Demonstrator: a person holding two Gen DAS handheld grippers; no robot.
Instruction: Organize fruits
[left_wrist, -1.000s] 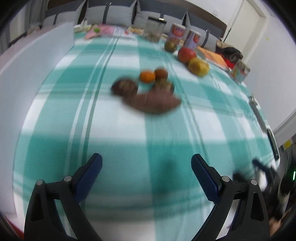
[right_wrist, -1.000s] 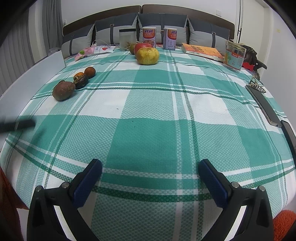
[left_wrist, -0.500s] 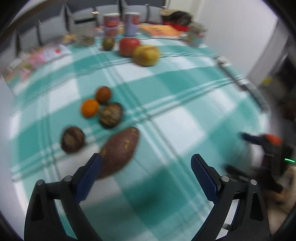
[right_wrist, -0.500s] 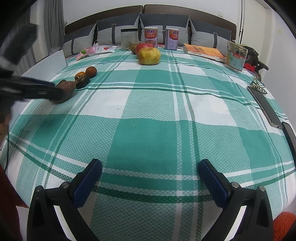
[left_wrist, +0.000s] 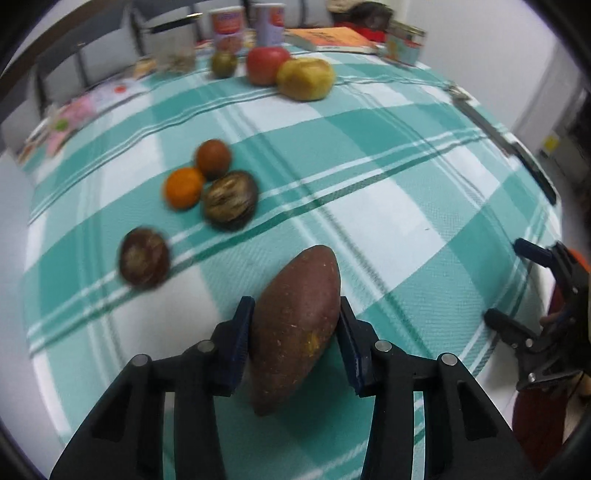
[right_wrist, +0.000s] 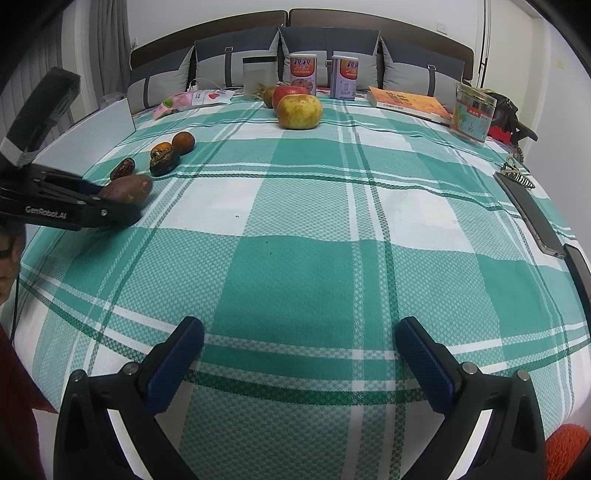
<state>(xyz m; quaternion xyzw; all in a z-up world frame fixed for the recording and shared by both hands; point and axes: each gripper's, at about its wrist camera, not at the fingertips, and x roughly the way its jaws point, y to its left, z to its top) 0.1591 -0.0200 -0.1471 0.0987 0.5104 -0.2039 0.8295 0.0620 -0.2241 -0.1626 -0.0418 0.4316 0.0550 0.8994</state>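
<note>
The left gripper (left_wrist: 295, 332), which a second ago hung wide open short of the fruits, now straddles the sweet potato (left_wrist: 295, 332) lying on the checked bed cover (left_wrist: 388, 229), its fingers (left_wrist: 240, 332) closing with the pads against the potato's sides. Beyond the sweet potato lie a dark round fruit (left_wrist: 144, 256), a brown husked fruit (left_wrist: 231, 199) and an orange (left_wrist: 183, 187). The right gripper (right_wrist: 299, 365) has not moved, its fingers wide apart and empty.

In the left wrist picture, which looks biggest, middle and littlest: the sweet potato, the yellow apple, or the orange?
1. sweet potato, though being nearest the camera helps
2. yellow apple
3. orange
</note>
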